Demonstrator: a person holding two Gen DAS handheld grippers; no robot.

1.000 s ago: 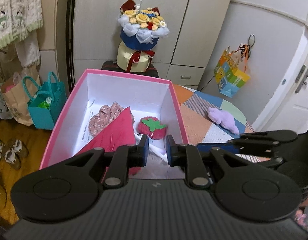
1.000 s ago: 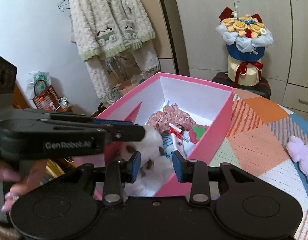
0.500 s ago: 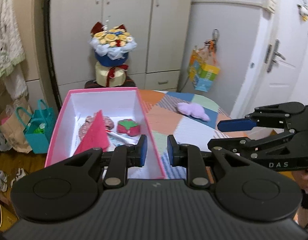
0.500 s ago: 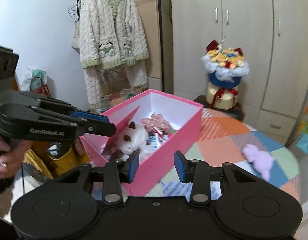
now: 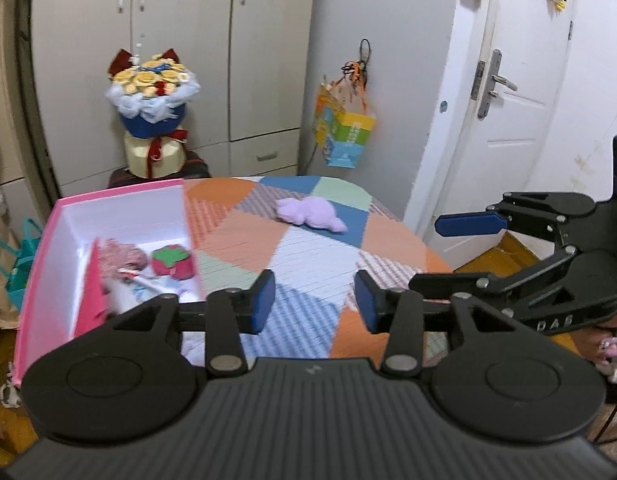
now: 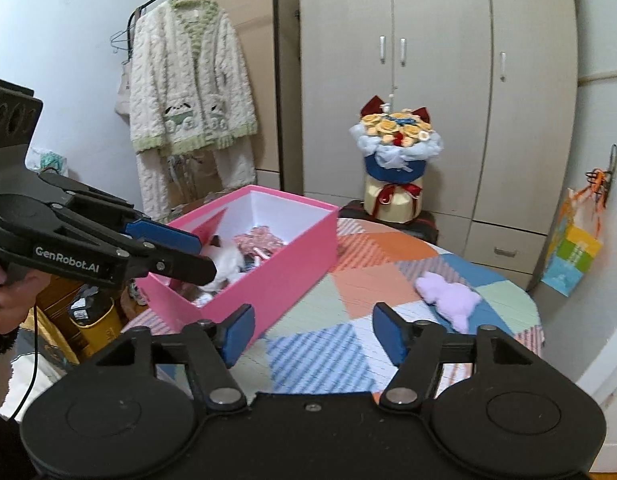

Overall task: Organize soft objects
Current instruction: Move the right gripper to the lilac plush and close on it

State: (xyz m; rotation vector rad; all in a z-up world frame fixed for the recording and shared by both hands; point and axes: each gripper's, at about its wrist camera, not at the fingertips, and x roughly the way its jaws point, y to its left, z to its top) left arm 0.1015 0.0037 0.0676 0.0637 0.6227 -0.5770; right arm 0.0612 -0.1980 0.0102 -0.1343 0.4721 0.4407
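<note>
Fingers of both grippers stand apart, nothing between them; both have just been opening. Left gripper (image 5: 314,306), right gripper (image 6: 310,334). Purple plush (image 6: 448,298) lies alone on the patchwork worktop (image 6: 308,344), ahead and right of the right gripper, long axis slanting left-far to right-near. Right gripper looks nearer. Pink box (image 6: 268,268) sits left. Readable on the left gripper's side: "GenRobot.AI".

The box (image 6: 252,264) is set at the left end of the surface (image 6: 348,344), with the strawberry cushion (image 5: 173,261) and the white plush (image 6: 228,258) lying inside it. The plush toy (image 6: 448,298) is laid on the surface well right of the box. The bouquet (image 6: 394,160) is placed behind the surface, before the wardrobe (image 6: 436,60).
</note>
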